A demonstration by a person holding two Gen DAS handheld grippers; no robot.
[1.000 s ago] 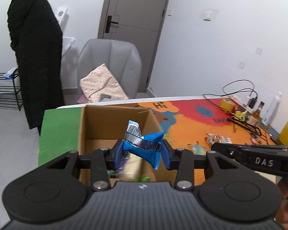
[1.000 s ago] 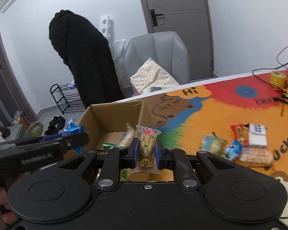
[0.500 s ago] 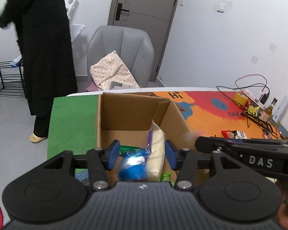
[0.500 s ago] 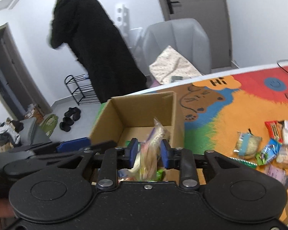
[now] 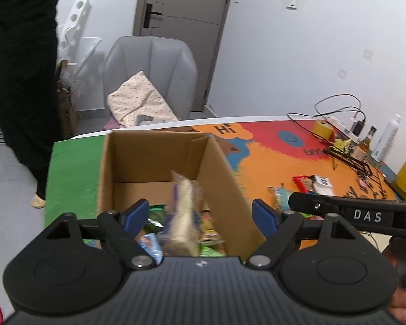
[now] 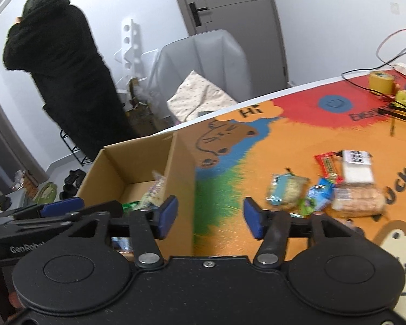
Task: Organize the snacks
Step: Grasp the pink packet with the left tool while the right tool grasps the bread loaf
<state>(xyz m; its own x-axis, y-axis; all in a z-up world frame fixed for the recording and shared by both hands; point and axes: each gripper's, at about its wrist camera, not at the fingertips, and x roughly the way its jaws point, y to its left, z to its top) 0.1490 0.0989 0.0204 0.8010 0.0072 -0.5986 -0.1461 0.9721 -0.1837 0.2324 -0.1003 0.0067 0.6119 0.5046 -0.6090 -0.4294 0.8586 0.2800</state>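
Note:
An open cardboard box [image 5: 154,157] stands on the table's left part, with several snack packets lying in it. My left gripper [image 5: 200,214] hovers over the box, its jaws opening. A pale packet [image 5: 182,211], blurred, stands loose between them and touches neither pad. A blue packet [image 5: 149,243] lies below the left pad. My right gripper [image 6: 210,218] hangs over the right wall of the box [image 6: 138,162], jaws opening, holding nothing. A pale packet [image 6: 155,189] leans inside the box. Loose snacks [image 6: 319,192] lie on the mat to the right.
A colourful mat [image 6: 257,146] covers the table. A yellow tape roll [image 6: 380,80], cables and bottles [image 5: 387,140] sit at the far right. A grey chair [image 5: 149,75] with a cushion stands behind the table. A person in a black coat [image 6: 67,81] stands left.
Both grippers have let go: the blue packet left the left jaws and the pale bear packet left the right jaws, both dropping into the box. Both pairs of jaws now stand much wider.

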